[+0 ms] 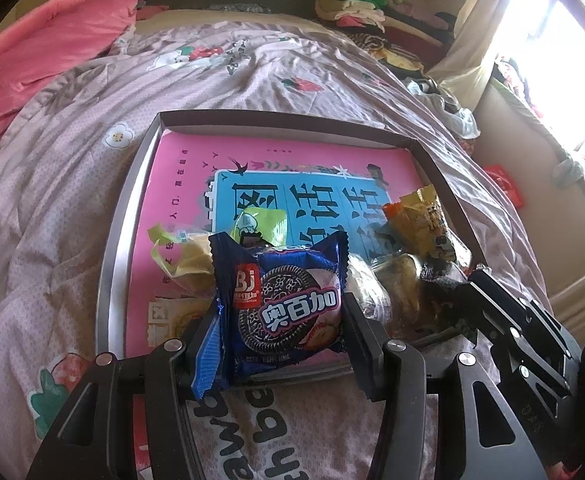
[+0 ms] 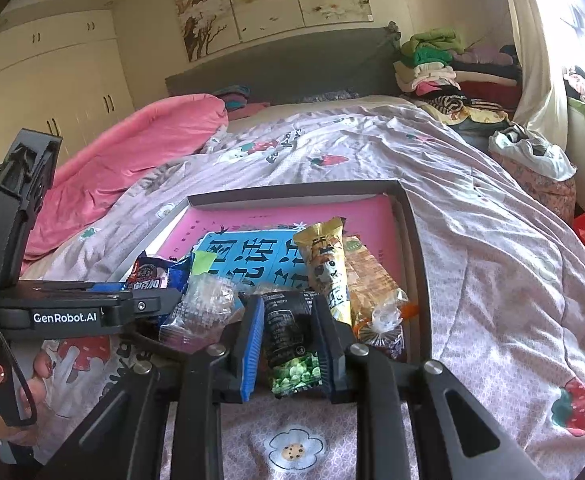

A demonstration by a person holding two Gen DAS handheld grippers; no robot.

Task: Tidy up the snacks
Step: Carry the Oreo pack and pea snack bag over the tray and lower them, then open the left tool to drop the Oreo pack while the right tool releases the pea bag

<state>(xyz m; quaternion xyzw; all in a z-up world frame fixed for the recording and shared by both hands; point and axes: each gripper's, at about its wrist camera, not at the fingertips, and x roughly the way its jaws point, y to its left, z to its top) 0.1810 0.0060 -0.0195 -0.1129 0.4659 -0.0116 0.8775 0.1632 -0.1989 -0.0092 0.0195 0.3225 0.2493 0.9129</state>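
The left gripper [image 1: 280, 320] is clamped on a blue cookie packet [image 1: 282, 304] at the near edge of the shallow box [image 1: 120, 216] on the bed quilt [image 1: 52, 200]. The right gripper [image 2: 288, 344] pinches a black-and-green snack packet [image 2: 290, 344] beside a yellow packet [image 2: 326, 264], over the same box's pink book [image 2: 252, 212]

Blue cookie packet [image 1: 284, 312]; black-green snack pouch [image 2: 290, 344]; pink tray [image 1: 140, 168]; floral lilac quilt [image 1: 52, 200]

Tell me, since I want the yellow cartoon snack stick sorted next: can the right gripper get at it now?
Probably not yet: the right gripper is shut on the black-and-green packet, though the yellow stick lies uncovered just beyond.
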